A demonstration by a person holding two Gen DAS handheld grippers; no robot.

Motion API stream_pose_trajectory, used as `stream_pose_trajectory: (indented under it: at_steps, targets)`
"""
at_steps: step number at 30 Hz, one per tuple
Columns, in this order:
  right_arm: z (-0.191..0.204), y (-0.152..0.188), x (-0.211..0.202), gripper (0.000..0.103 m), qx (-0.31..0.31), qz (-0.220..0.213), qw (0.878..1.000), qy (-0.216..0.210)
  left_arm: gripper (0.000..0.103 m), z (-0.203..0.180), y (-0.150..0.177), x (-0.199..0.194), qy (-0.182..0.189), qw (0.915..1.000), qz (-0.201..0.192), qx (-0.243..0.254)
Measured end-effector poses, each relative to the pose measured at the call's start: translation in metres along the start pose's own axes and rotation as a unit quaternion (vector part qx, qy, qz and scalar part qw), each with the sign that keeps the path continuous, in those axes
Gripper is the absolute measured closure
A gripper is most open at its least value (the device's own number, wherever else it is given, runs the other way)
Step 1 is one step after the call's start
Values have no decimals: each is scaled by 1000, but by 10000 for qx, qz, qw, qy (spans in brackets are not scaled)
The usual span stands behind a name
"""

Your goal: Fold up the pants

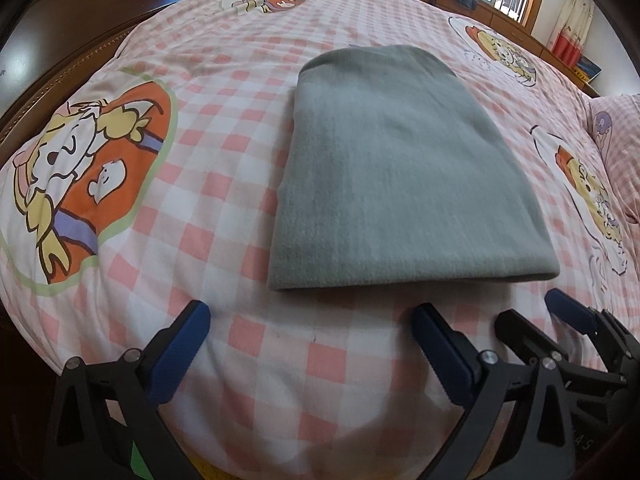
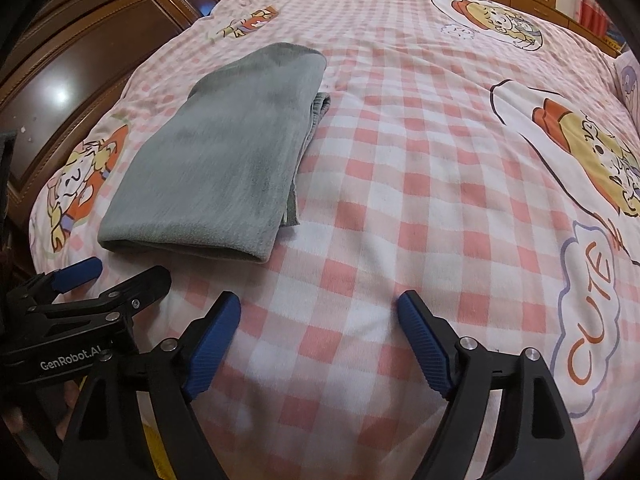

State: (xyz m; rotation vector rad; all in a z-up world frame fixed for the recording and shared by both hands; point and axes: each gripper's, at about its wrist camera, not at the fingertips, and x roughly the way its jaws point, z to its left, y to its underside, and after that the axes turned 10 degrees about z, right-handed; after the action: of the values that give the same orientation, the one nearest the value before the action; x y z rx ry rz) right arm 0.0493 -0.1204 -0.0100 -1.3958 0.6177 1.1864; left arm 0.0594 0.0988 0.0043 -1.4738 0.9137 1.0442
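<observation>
The left gripper (image 1: 310,322) is spread wide and holds nothing; it hangs low over the quilt (image 1: 224,128), just before the near edge of the pants (image 1: 400,168). The right gripper (image 2: 318,308) is also wide and empty, beside the left one, with the pants to its left and ahead.

The pants lie flat as a compact grey rectangle in the middle of the bed. Their near edge is a rounded fold, and on the right side the layered edges (image 2: 316,120) show a little from under the top layer. I judge the folding is finished or nearly so, and the grippers are apart from the cloth because there is nothing more to hold; the stack keeps its shape without help.

Around the pants the quilt is free on all sides, most of all on the right. On the left, dark wood panels (image 2: 92,40) stand close beyond the bed edge, so there is less room there.
</observation>
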Motion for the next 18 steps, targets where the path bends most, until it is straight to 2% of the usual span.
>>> stream_pose_trajectory:
  at_steps: [18]
  targets:
    - [0,-3,0,20,66,57,10000,-44,0,1,-2,-1,13,10000,27,31]
